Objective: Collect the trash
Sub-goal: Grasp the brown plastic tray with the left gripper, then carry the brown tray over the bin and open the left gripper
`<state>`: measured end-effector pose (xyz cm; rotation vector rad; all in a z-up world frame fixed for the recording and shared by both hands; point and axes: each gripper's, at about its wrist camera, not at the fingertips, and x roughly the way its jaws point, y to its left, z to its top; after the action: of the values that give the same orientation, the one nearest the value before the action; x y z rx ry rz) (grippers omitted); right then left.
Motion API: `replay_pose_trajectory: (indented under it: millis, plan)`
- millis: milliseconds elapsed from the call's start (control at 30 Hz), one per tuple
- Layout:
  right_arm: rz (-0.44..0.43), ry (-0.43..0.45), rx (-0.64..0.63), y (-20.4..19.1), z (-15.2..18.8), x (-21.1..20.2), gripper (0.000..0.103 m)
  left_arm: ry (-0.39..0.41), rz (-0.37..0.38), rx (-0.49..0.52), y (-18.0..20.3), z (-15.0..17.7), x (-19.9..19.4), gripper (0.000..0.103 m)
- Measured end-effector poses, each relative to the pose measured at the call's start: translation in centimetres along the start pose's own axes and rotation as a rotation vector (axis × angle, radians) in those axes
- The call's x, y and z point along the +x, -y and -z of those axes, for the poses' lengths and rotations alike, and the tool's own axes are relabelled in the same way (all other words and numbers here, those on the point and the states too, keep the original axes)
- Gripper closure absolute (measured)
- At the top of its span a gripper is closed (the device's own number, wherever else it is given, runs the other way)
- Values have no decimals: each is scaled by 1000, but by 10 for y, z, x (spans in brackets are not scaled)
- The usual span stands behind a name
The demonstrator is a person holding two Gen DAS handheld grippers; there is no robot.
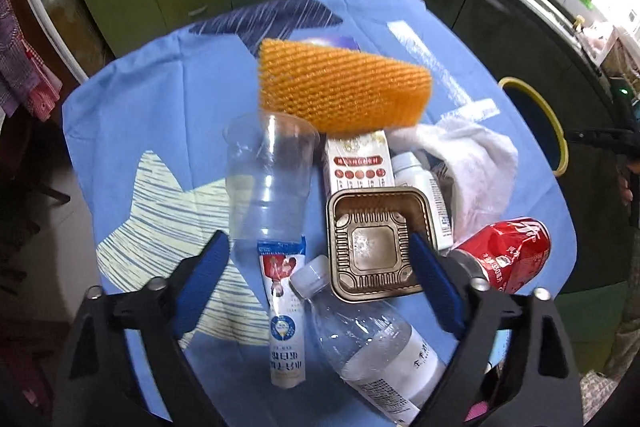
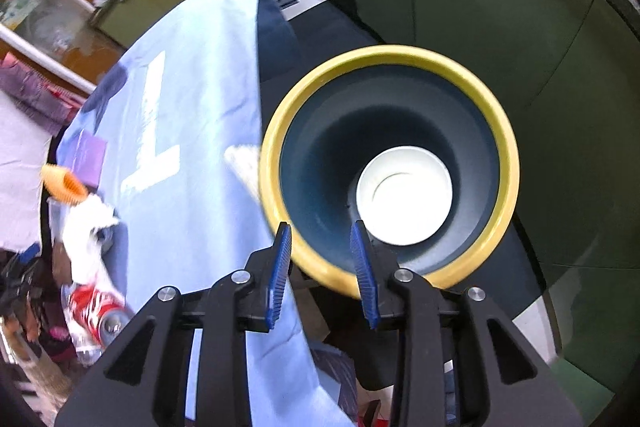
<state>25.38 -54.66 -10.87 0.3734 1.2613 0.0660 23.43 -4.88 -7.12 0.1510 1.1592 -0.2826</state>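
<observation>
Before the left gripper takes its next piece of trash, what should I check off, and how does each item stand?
1. Left gripper open with nothing in the jaws: ok.
2. Target settled: cannot tell; the brown tray, clear cup and plastic bottle all lie close under it.
3. Pile uncluttered: not ok; tray, carton and red can crowd together.
4. Right gripper empty: ok; jaws apart, nothing between them.
5. Bin has room: ok; only a white cup at the bottom.
6. Bin within reach of the table: ok, beside its edge.

clear glossy plastic cup (image 1: 268,183), matt blue cloth (image 1: 160,99), orange foam netting (image 1: 340,87)
</observation>
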Motion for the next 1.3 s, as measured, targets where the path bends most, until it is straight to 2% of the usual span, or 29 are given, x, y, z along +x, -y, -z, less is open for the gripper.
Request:
replay_pose_trajectory:
  millis: [100,233,267,533,700,967,1100,1300]
  plan:
    - [-20,-1,-4,3,13,-3,72,-51,4,6,6,-3,8,35]
    - [-40,-2,-5,9,23,-5,72,-121,7,0,8,-7,23,58]
    - [-44,-2,-4,10,23,-3,72,-133,6,0,9,-7,25,59]
    - [-68,-6,-3,20,23,3,72,-180,33,11,15,-10,36,95]
    - [-75,-8,-13,19,26,3,72,-157,36,21,18,-12,31,98]
    - [-92,35,-3,25,31,-9,72,-78,76,60,36,-20,-10,99]
    - [-100,65,6,33,37,-21,72,-45,111,126,71,-33,-33,99]
    - [-120,118,22,59,59,-42,72,-53,195,278,167,-68,-26,99]
